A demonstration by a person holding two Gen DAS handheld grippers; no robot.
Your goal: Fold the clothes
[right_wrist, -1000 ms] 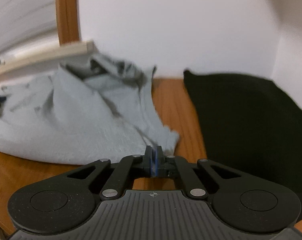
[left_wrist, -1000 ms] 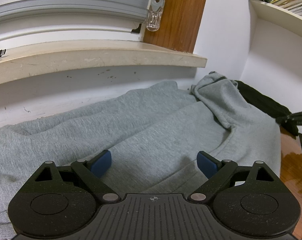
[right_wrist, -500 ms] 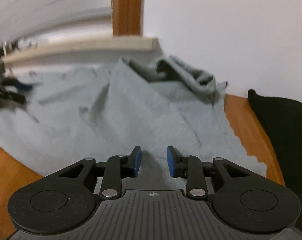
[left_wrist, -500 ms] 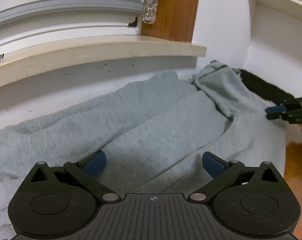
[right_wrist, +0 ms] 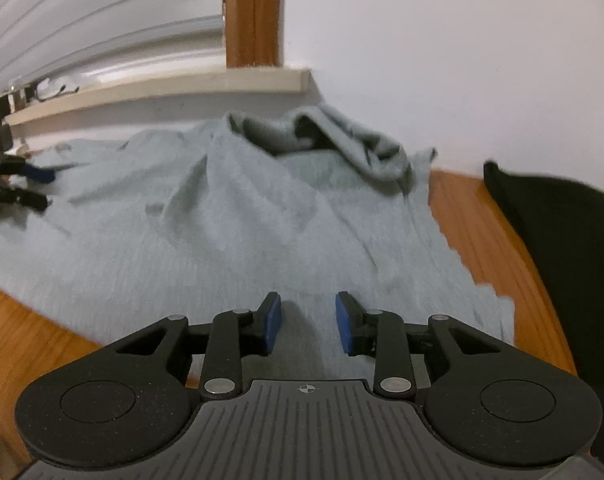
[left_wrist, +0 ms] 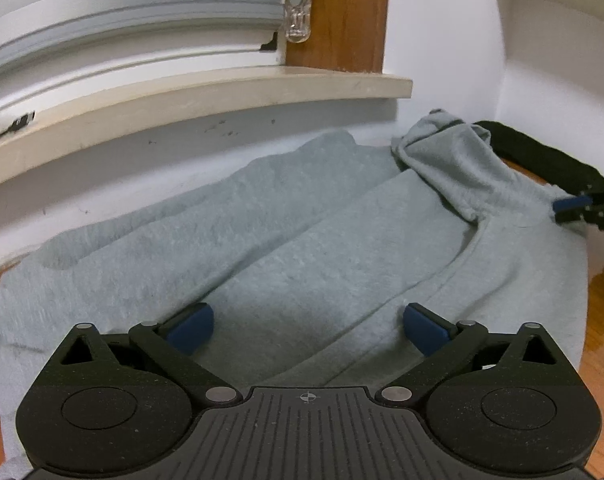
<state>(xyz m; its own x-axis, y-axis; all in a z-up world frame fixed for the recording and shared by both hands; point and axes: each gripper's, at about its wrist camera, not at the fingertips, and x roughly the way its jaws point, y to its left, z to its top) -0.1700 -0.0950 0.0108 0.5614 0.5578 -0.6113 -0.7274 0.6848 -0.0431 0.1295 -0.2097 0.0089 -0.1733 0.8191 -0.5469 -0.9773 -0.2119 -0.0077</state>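
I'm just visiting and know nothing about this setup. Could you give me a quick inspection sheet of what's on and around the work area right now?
Surface: wooden table, mostly covered.
Job's things: grey sweatshirt spread out, rumpled, its hood bunched near the wall; not yet folded.
Clutter: black garment beside the sweatshirt.
Grippers: left gripper open wide over the fabric; right gripper open, holding nothing.
Cables: nothing seen.
Surroundings: window sill, blinds with a clear cord pull, wooden frame, white wall.
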